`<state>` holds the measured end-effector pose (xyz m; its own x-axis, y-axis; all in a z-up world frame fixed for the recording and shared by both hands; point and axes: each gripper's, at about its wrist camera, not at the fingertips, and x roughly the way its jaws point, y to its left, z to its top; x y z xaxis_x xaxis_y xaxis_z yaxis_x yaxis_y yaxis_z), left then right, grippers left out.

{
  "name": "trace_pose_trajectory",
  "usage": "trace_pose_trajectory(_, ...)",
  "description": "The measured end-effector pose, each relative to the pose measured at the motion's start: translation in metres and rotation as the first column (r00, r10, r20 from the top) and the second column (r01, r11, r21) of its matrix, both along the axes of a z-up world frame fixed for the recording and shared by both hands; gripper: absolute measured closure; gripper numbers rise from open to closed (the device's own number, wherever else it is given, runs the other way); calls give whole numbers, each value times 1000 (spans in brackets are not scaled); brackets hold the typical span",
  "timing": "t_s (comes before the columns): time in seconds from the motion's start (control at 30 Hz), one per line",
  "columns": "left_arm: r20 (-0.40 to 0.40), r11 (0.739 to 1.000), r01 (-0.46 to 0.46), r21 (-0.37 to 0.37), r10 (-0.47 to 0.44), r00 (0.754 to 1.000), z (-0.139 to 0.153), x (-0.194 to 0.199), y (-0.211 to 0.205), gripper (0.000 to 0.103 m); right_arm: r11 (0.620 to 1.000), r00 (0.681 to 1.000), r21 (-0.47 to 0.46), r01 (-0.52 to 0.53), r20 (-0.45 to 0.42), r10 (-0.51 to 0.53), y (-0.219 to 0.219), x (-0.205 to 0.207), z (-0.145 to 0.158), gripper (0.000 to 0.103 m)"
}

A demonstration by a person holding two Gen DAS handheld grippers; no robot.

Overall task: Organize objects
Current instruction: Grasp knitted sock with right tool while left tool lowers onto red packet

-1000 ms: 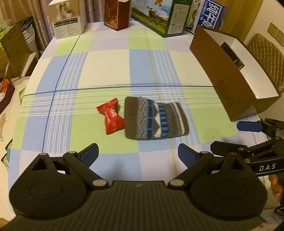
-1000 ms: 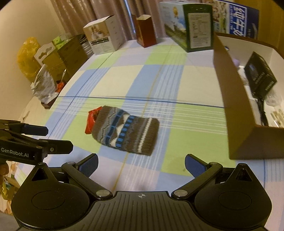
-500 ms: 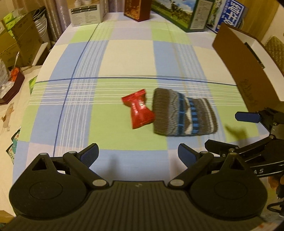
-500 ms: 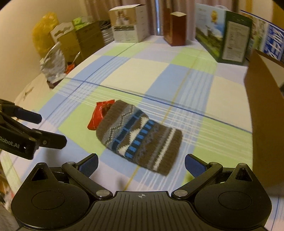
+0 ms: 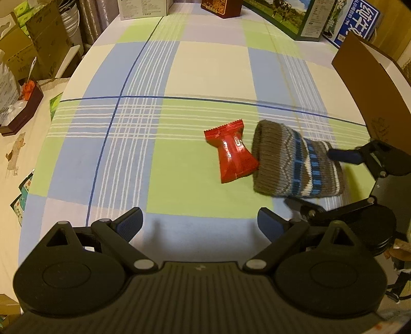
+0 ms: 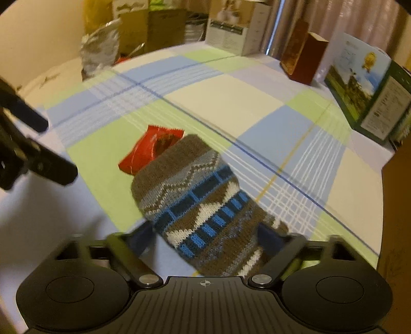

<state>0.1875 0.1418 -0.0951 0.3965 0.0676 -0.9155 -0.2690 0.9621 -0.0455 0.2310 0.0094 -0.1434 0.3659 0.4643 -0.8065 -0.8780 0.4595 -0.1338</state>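
Observation:
A brown knitted pouch [image 5: 290, 161] with blue and white patterns lies on the checked tablecloth, next to a red snack packet [image 5: 232, 154] that touches its left end. My right gripper [image 6: 205, 239] straddles the pouch's near end [image 6: 205, 205], its fingers [image 6: 269, 239] still spread on either side of it. In the left wrist view the right gripper [image 5: 318, 179] comes in from the right around the pouch. My left gripper [image 5: 199, 222] is open and empty, above the cloth in front of the packet [image 6: 151, 150].
An open cardboard box [image 5: 370, 84] stands at the right of the table. Several upright cartons [image 5: 282, 12] line the far edge. Boxes and bags [image 5: 28, 51] sit off the table's left side. My left gripper shows at the left of the right wrist view [image 6: 30, 154].
My right gripper has moved forward and down onto the pouch, now between its fingers. My left gripper has shifted left, so packet and pouch sit further right in its view.

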Motion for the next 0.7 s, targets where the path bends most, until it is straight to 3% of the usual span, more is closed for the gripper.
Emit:
trace_pose_trajectory(0.03,0,1000,-1,-2,1,1000,-1,1,1,9,1000,1000,8,-7,-2,7,0,1,1,45)
trace_pose_trajectory(0.1,1,1000,0,-3,0,1000,-2,3,2,9,1000,1000,22,-8,-7,9,0,2,3,59)
trace_pose_trajectory(0.17,3,1000,3,-7,-3,1000,-3,5,4,9,999,1000,50,9,-29,-8,-3,5,9,82)
trace_pose_trajectory(0.23,4,1000,8,-12,-8,1000,-4,6,4,9,996,998,79,40,-58,-36,-7,11,15,91)
trace_pose_trajectory(0.43,7,999,35,-32,-34,999,-5,17,2,10,961,974,175,216,-108,-199,-28,27,44,97)
trace_pose_trajectory(0.6,25,997,63,-36,-62,998,-6,29,-3,10,885,904,189,426,-115,-411,-50,47,59,98)
trace_pose_trajectory(0.7,42,996,78,-39,-76,996,-9,40,-6,12,853,869,172,493,-146,-473,-59,57,54,97)
